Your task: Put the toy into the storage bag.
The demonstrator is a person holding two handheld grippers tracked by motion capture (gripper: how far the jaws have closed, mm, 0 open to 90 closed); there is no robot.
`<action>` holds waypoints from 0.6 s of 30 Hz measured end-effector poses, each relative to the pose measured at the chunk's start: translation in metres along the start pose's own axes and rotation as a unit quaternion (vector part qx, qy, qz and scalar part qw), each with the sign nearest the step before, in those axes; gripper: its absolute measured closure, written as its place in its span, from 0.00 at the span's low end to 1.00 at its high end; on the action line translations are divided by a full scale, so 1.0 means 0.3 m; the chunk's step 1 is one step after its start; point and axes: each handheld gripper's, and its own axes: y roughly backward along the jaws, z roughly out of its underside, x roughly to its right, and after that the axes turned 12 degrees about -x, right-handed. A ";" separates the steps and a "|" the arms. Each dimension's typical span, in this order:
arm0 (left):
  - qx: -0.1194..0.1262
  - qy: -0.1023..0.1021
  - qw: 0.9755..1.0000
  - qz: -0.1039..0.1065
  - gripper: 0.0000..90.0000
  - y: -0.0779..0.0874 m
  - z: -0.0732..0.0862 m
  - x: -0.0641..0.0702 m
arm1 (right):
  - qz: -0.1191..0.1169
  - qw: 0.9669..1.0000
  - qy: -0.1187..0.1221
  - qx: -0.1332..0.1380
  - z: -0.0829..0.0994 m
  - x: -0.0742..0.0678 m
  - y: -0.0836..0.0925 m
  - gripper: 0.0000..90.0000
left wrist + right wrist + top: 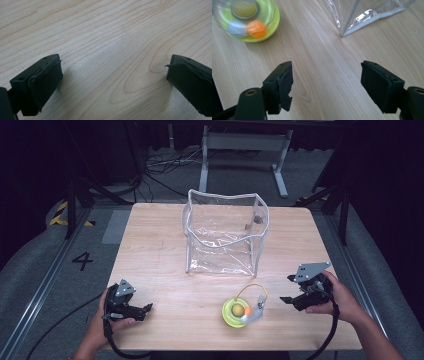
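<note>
Yellow-green toy (236, 312), near the tabletop's (160, 255) front edge: seemingly light, rigid; we'd grip its rim, both grippers' jaws apart.

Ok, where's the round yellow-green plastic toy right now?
In the high view the round yellow-green plastic toy lies on the wooden table, near the front edge, between the clear plastic bag and the right gripper.

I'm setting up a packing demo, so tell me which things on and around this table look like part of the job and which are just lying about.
Likely part of the job:
clear bag, standing open
yellow toy with a loop cord
left gripper and right gripper, both open, holding nothing

Just lying about:
floor cables
white frame behind the table
</note>
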 end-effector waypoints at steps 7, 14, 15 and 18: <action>0.000 0.000 1.000 0.000 0.01 0.000 0.000 0.000 | 0.000 0.999 0.035 0.004 -0.076 -0.013 0.013 0.33; 0.000 0.000 1.000 -0.001 0.01 0.001 0.001 0.000 | -0.015 0.997 0.070 0.020 -0.167 -0.026 0.029 0.35; 0.000 0.000 1.000 -0.001 0.01 0.001 0.001 0.000 | -0.016 0.997 0.071 0.023 -0.180 -0.029 0.030 0.36; 0.000 -0.001 1.000 -0.001 0.01 0.001 0.001 0.000 | -0.020 0.996 0.083 0.026 -0.216 -0.038 0.030 0.36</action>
